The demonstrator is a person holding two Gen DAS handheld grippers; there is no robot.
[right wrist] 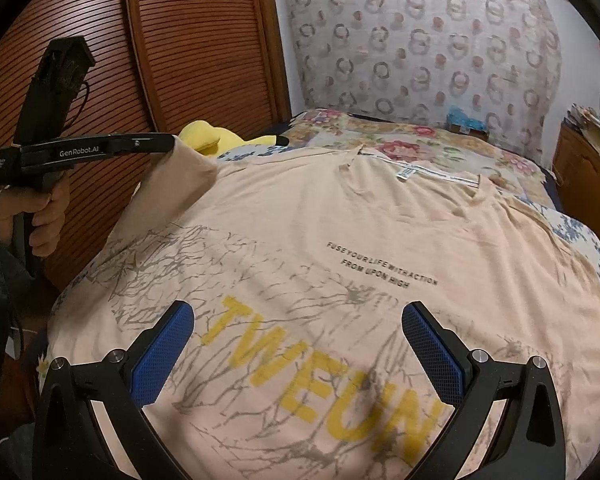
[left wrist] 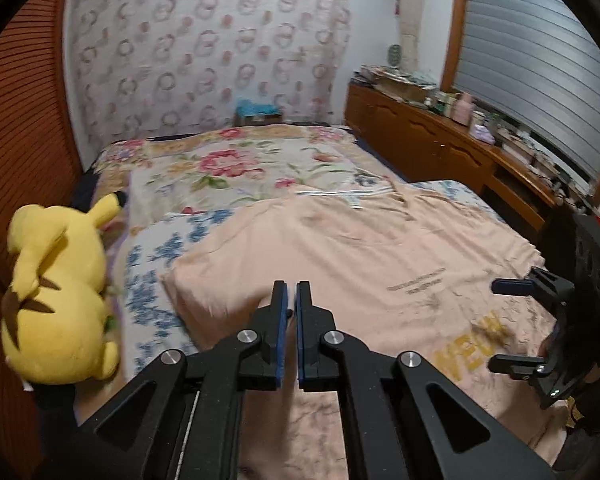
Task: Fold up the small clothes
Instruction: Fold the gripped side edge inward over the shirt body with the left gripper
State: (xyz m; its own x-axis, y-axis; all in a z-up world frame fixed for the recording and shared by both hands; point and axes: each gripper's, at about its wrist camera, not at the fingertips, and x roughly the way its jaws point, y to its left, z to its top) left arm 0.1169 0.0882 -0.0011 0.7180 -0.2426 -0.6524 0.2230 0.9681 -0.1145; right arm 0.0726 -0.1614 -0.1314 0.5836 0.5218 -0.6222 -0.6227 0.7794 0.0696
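Left gripper [right wrist: 172, 142] pinching T-shirt [right wrist: 340, 220] sleeve (right-wrist view only); right gripper [right wrist: 298, 344] spread.

Matt cloth T-shirt [right wrist: 340, 220], slatted wood door [right wrist: 196, 40]

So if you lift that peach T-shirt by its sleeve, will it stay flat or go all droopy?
Probably droopy: the sleeve pinched in the left gripper already sags in soft folds. The T-shirt looks thin and wrinkly, so likely light. It should drag over the bed, not slide stiffly.
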